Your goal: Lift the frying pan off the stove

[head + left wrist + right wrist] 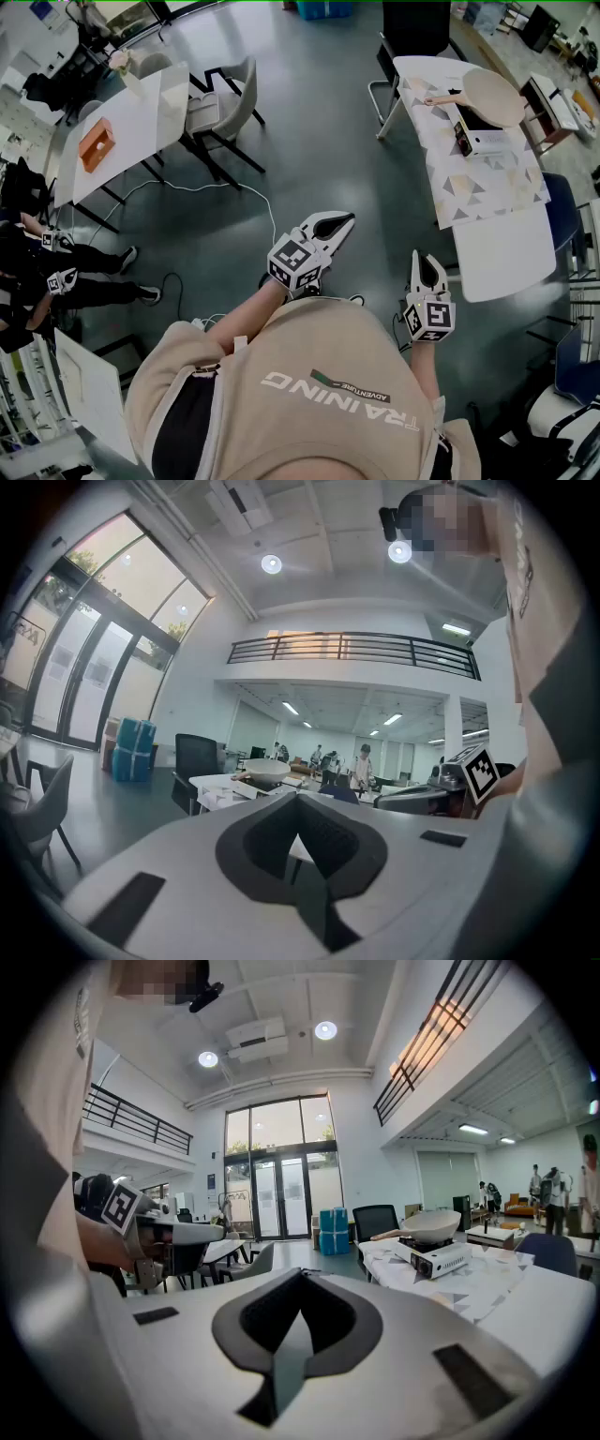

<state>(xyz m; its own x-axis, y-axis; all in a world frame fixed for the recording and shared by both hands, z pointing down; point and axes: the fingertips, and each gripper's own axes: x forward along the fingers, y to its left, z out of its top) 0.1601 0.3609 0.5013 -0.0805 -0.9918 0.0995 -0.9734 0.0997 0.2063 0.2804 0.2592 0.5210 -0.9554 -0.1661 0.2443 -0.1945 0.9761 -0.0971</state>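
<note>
Approach stage: left gripper (337,225) and right gripper (427,265), by the torso, both closed on nothing. Frying pan (492,97) sits on the stove (475,139) at one o'clock, well apart; next, step nearer and open for its handle

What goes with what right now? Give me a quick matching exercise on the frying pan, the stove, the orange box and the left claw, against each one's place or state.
Things:
1. frying pan
2. stove
3. orange box
4. left claw

Place or state:
A. shut, nothing in it
B. on the patterned tablecloth
C. on top of the stove
D. on the white table at the left of the head view

Pairs: 1-C, 2-B, 3-D, 4-A
</note>
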